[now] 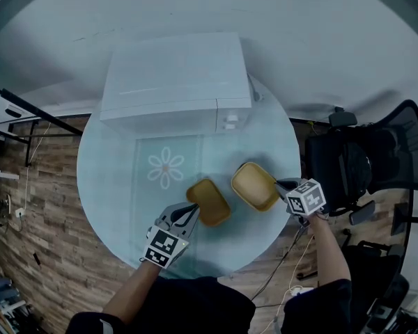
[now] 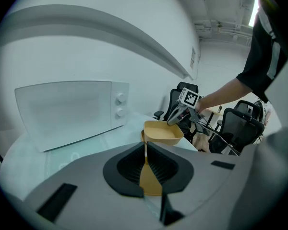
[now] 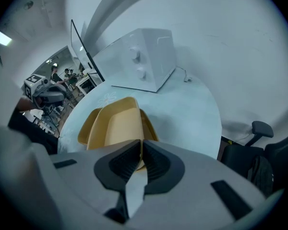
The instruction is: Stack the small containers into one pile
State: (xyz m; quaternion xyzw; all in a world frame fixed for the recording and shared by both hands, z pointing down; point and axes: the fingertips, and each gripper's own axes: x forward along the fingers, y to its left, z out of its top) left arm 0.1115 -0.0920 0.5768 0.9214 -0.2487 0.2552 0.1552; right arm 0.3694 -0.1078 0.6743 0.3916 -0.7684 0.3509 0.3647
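Left hand-held gripper [image 1: 192,210] clamping yellow container [image 1: 210,202], microwave [image 1: 174,75]

The left container [image 1: 209,202] and the right container [image 1: 254,185] look like smooth, matt tan plastic — the table [image 1: 104,186] top smooth, faintly glossy; the floor [image 1: 35,235] matt, grained wood planks.

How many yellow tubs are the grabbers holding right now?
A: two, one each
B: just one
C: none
A: the left gripper is shut on the darker yellow container at its rim, and the right gripper on the lighter yellow container.
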